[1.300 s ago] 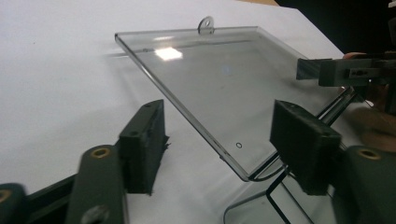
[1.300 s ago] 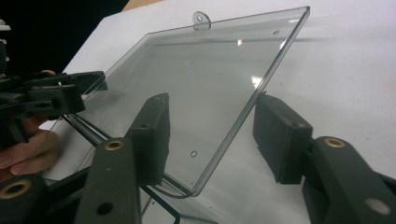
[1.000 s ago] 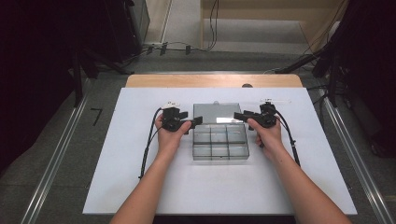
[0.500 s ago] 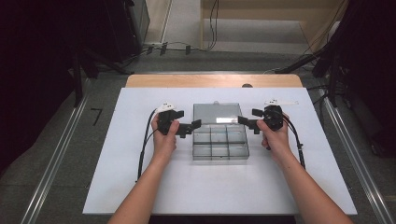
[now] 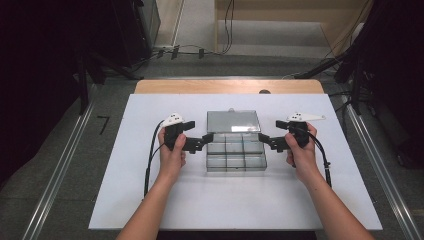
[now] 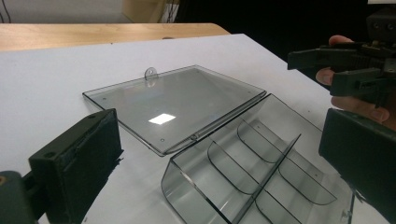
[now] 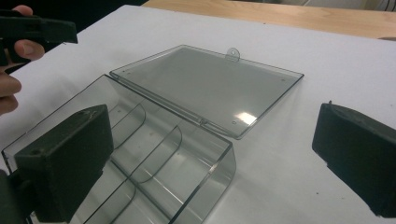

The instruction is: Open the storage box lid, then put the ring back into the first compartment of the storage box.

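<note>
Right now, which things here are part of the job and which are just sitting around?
Part of the job:
- clear compartment box, empty
- its lid, folded flat open on the white board
- left gripper and right gripper, both open, one at each side of the box

Just around:
- wooden table edge
- floor cables

You are working over a plain white board [image 5: 150,190] whose far edge meets a light wood-coloured strip [image 5: 200,86]. The compartment box [image 5: 235,152] and its lid [image 5: 233,121] are smoke-grey, transparent and unpatterned. Both the left gripper [image 5: 204,141] and right gripper [image 5: 264,141] are matt black, each topped with a white plate.
</note>
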`<control>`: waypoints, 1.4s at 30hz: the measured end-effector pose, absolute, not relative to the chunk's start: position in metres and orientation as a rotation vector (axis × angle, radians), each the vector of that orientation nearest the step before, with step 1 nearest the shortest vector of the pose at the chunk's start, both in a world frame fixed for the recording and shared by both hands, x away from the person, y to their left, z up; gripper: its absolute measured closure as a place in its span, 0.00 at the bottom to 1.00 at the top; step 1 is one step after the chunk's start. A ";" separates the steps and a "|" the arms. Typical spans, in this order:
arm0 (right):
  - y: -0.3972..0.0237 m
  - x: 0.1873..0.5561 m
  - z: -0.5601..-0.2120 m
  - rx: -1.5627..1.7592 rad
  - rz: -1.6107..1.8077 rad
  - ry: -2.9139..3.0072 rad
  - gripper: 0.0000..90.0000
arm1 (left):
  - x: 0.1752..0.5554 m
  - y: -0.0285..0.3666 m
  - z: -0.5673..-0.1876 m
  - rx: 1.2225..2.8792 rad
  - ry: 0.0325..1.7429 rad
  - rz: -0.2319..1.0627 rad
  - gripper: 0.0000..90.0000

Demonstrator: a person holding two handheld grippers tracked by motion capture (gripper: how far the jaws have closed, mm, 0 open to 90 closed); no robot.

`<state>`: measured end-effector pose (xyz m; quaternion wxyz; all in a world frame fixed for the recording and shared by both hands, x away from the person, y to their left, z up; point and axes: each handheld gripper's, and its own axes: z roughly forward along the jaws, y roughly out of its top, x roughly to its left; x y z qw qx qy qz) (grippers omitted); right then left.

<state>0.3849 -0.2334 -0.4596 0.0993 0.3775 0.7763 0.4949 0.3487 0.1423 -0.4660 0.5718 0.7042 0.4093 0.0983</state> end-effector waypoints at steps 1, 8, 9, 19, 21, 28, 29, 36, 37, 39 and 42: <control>-0.234 0.383 -0.459 1.111 1.463 2.291 0.00 | 0.347 0.143 -0.466 1.651 0.956 0.231 0.00; -0.242 0.373 -0.454 1.106 1.448 2.273 0.00 | 0.336 0.143 -0.462 1.658 0.937 0.245 0.00; -0.243 0.372 -0.453 1.104 1.446 2.272 0.00 | 0.334 0.144 -0.461 1.657 0.932 0.248 0.00; -0.257 0.358 -0.452 1.083 1.415 2.281 0.00 | 0.316 0.147 -0.457 1.667 0.900 0.273 0.00; -0.260 0.355 -0.453 1.084 1.417 2.280 0.00 | 0.312 0.148 -0.458 1.675 0.897 0.278 0.00; -0.275 0.347 -0.456 1.103 1.401 2.286 0.00 | 0.299 0.154 -0.462 1.671 0.889 0.309 0.00; -0.277 0.346 -0.456 1.112 1.400 2.286 0.00 | 0.297 0.155 -0.463 1.671 0.888 0.310 0.00; -0.292 0.338 -0.459 1.123 1.386 2.293 0.00 | 0.284 0.161 -0.467 1.690 0.888 0.329 0.00; -0.293 0.337 -0.459 1.125 1.387 2.293 0.00 | 0.282 0.162 -0.467 1.688 0.887 0.333 0.00; -0.297 0.335 -0.460 1.142 1.395 2.292 0.00 | 0.278 0.166 -0.468 1.681 0.894 0.338 0.00; -0.303 0.333 -0.461 1.151 1.385 2.290 0.00 | 0.273 0.171 -0.468 1.668 0.902 0.342 0.00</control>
